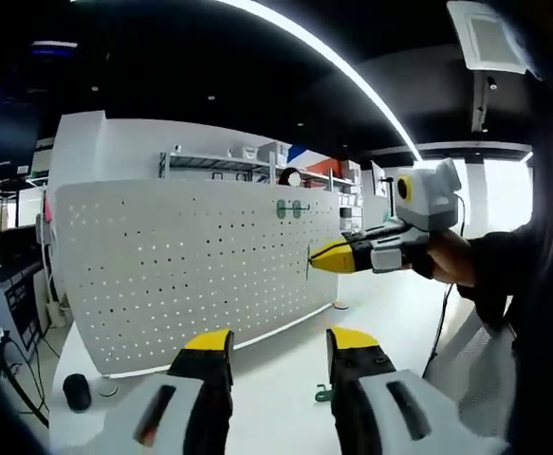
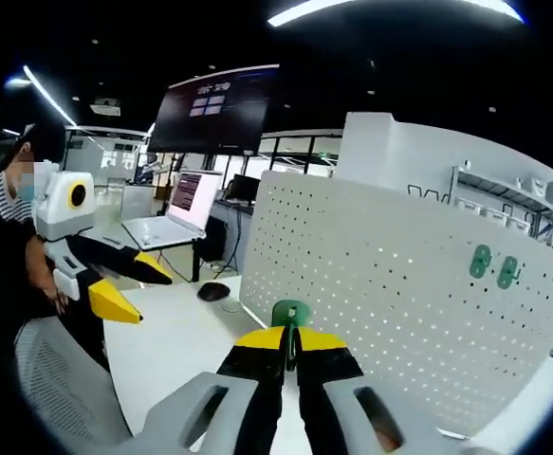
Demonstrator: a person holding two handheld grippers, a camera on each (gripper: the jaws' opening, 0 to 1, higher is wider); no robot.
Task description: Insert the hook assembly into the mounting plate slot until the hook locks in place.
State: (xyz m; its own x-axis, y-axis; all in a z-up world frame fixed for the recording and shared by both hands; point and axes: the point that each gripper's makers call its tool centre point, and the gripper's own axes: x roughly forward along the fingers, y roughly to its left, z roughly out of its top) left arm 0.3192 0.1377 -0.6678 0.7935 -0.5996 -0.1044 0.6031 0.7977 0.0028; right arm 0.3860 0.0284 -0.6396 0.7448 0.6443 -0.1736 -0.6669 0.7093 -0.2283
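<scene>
A white pegboard mounting plate stands upright on the white table. Two green hooks hang near its upper right part. In the left gripper view my right gripper comes in from the right, shut on a green hook assembly held close against the board's face. In the right gripper view the same hook sticks up between the shut yellow tips of my right gripper, with the pegboard just behind. My left gripper is open over the table with nothing in it.
A small green part lies on the table beside my left jaws. A black round object sits at the table's left corner. A laptop, a mouse and a wall screen lie beyond the board. A person holds my left gripper.
</scene>
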